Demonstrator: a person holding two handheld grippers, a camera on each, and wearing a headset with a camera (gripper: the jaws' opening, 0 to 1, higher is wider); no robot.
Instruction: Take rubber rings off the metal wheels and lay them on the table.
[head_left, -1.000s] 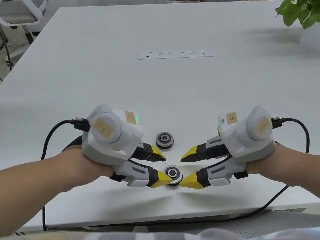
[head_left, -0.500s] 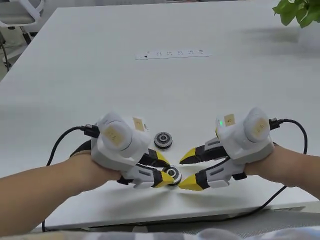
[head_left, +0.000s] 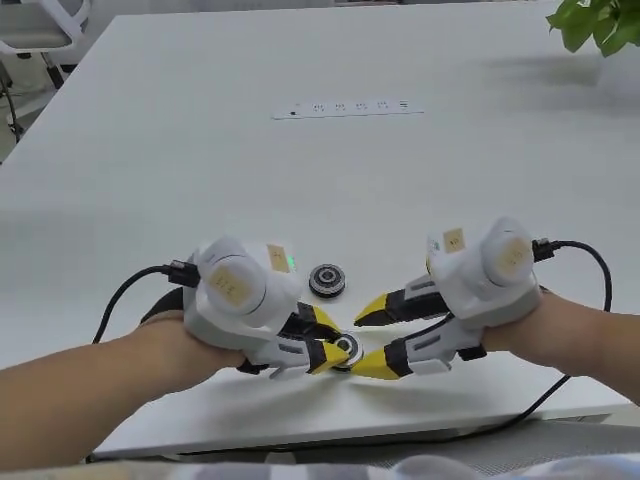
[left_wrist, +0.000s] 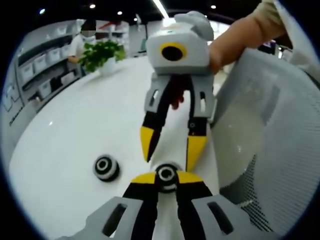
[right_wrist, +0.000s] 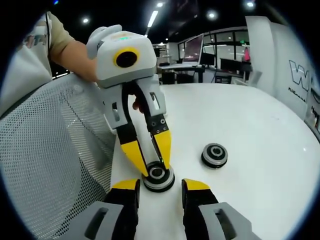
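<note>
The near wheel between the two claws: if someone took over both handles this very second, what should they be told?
The left gripper is shut on the near wheel, which sits by the front edge of the table.
The right gripper is open. Its tips are close to that wheel and it grips nothing.
The far wheel lies flat on the table just beyond, untouched.
Done: nothing. Both wheels wear their black rubber rings.
Left: peel the ring off the near wheel, lay it on the table, then do the same with the far wheel.
</note>
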